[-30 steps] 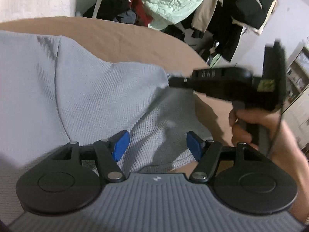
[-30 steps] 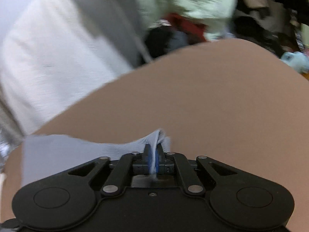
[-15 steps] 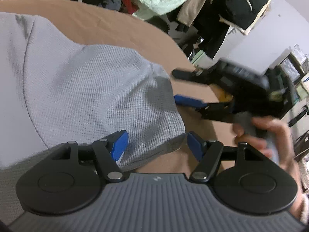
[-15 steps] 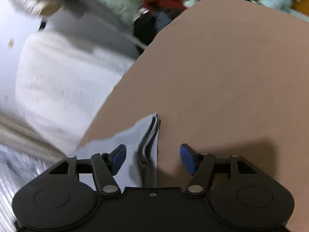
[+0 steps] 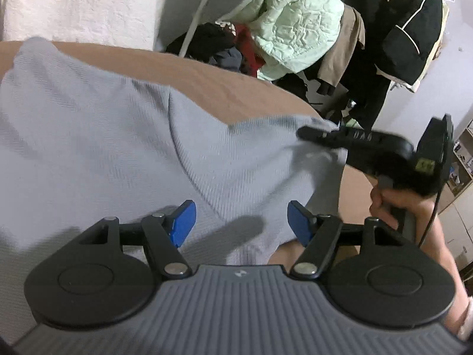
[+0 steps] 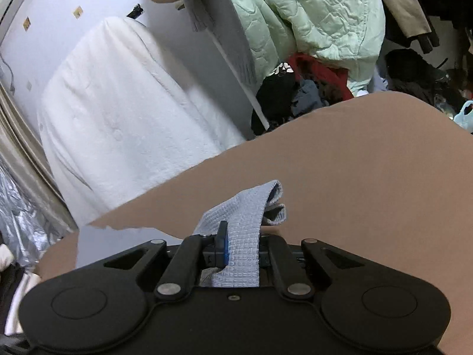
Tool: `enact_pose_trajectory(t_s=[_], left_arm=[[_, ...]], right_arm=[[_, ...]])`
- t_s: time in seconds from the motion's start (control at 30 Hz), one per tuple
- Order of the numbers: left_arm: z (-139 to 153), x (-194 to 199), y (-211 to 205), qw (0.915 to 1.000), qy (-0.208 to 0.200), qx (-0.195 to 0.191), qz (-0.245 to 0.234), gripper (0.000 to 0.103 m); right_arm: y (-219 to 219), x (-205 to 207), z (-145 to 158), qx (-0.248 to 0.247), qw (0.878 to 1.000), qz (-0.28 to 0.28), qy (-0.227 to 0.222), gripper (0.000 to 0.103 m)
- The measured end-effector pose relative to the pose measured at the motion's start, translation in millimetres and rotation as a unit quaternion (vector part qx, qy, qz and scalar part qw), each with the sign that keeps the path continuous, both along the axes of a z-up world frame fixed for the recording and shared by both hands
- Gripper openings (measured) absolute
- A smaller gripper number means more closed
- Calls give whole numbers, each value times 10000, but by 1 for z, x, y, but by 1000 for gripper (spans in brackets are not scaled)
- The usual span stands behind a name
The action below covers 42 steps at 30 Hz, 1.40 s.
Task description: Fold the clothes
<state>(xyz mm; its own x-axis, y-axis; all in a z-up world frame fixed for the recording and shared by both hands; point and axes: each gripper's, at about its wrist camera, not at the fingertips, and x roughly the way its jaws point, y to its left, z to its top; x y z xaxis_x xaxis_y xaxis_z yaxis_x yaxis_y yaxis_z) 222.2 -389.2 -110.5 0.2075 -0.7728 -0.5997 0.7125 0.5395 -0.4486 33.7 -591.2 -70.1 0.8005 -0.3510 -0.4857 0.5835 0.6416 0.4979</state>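
Note:
A light grey waffle-knit garment (image 5: 118, 148) lies spread on the brown table (image 5: 236, 88). My left gripper (image 5: 239, 222) is open and empty just above the garment's near part. My right gripper (image 6: 241, 251) is shut on a folded edge of the grey garment (image 6: 251, 216) and holds it a little above the table (image 6: 369, 177). In the left wrist view the right gripper (image 5: 310, 133) shows at the garment's right corner, held by a hand (image 5: 399, 207).
Beyond the table's far edge are a pile of clothes with a pale green quilted jacket (image 5: 295, 23), dark garments (image 5: 408, 44) and a white padded mattress or cover (image 6: 118, 103). A shelf unit (image 5: 461, 153) stands at far right.
My right gripper opened half a second ago and has now shut again on the garment's folded edge, lifting it. My left gripper stayed open over the garment.

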Motion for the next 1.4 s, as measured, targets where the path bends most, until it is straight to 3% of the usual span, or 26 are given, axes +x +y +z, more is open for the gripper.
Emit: enact_pose_trajectory(t_s=[0.13, 0.2, 0.33, 0.4, 0.43, 0.47, 0.5, 0.57, 0.6, 0.67, 0.7, 0.8, 0.9, 0.93, 1.0, 1.1, 1.13, 1.2, 1.23, 1.33, 1.4], left_arm=[[-15, -16, -8, 9984, -19, 499, -270, 68], [-13, -31, -9, 9962, -431, 679, -349, 68], [-4, -53, -4, 9910, -968, 851, -366, 69], [1, -58, 5, 9899, -1069, 841, -391, 69], [4, -58, 7, 9895, -1114, 821, -408, 69], [8, -58, 8, 9892, -1153, 809, -414, 69], [11, -57, 8, 9889, -1185, 806, -397, 69], [14, -52, 6, 9890, -1194, 842, -216, 69], [16, -49, 8, 9894, -1170, 855, -33, 69], [19, -43, 17, 9912, -1001, 789, 355, 69], [20, -39, 23, 9924, -834, 712, 562, 69], [19, -31, 40, 9902, -480, 762, 1070, 69], [17, -31, 45, 9767, -658, 1520, 1361, 67], [17, -32, 49, 9717, -729, 1686, 1483, 67], [17, -27, 68, 9725, -474, 1505, 1716, 68], [16, -19, 93, 9745, -170, 1182, 1902, 68], [15, -17, 99, 9751, -163, 1114, 1910, 68], [13, -12, 112, 9763, -149, 980, 1926, 68], [12, -10, 118, 9768, -142, 912, 1934, 68], [11, 1, 135, 9790, -59, 728, 1905, 68], [10, 10, 146, 9790, 1, 689, 1916, 68]], right_arm=[[-4, 6, -29, 137, 9987, -54, 491, 7], [-11, 3, -37, 287, 9989, -68, 352, 7], [-29, -8, -52, 1117, 9932, -316, -2, 4], [-32, -13, -40, 1445, 9890, -323, -33, 15], [-32, -19, -31, 1496, 9879, -415, 32, 29], [-27, -30, -20, 1436, 9880, -569, 86, 53], [-22, -44, -8, 1310, 9885, -745, 102, 62], [-6, -74, 3, 1166, 9878, -1006, 212, 67], [0, -84, 2, 1355, 9846, -1047, 345, 68], [12, -98, -10, 2142, 9725, -874, 259, 69], [20, -106, -20, 2672, 9605, -771, -113, 69], [47, -108, -51, 3986, 9117, -434, -894, 69], [63, -93, -65, 4191, 9009, -733, -854, 69], [65, -84, -70, 4117, 9025, -912, -877, 69], [68, -67, -80, 3923, 9067, -1240, -932, 68], [67, -35, -79, 3078, 9352, -1351, -1114, 66], [70, -28, -77, 2706, 9465, -1379, -1093, 61], [76, -17, -77, 1973, 9651, -1459, -917, 30], [76, -17, -78, 1805, 9688, -1499, -795, 15], [73, -21, -73, 1707, 9700, -1526, -817, 13], [78, -9, -53, 1047, 9835, -1373, -545, 13]])
